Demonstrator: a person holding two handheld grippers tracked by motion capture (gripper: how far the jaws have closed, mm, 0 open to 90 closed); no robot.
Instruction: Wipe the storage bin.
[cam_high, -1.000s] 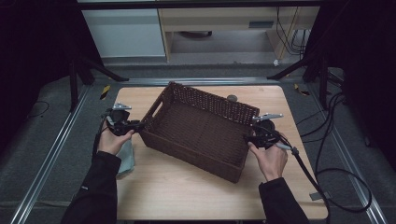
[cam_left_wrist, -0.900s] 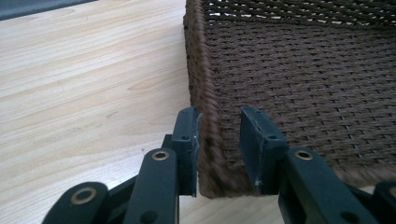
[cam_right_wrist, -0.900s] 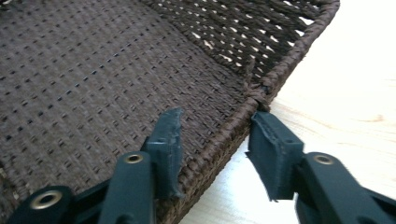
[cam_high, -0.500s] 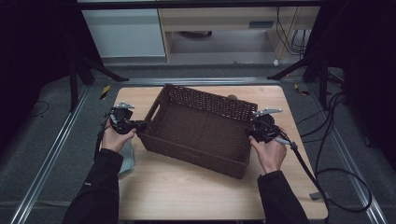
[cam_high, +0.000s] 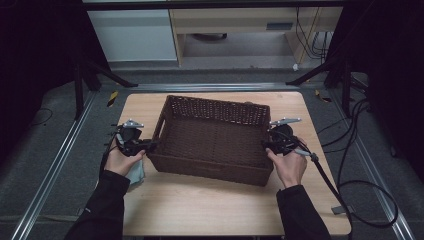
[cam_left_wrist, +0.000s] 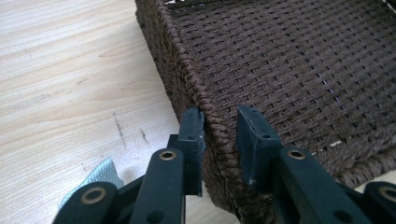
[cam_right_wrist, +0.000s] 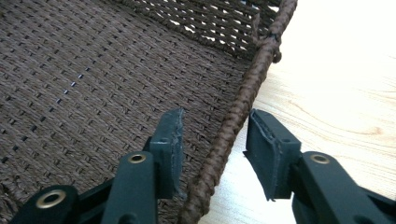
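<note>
left gripper view (cam_left_wrist: 219, 135): cloth (cam_left_wrist: 100, 175) beside basket (cam_left_wrist: 289, 60).

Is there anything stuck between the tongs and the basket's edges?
No. The left tongs straddle the basket at its left rim, one jaw touching it. The right tongs straddle the right rim with gaps on both sides. Nothing else sits in between.

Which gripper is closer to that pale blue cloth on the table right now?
Left. The left gripper straddles the basket rim's left end, right beside the cloth. The right gripper straddles the opposite end, the whole basket away.
</note>
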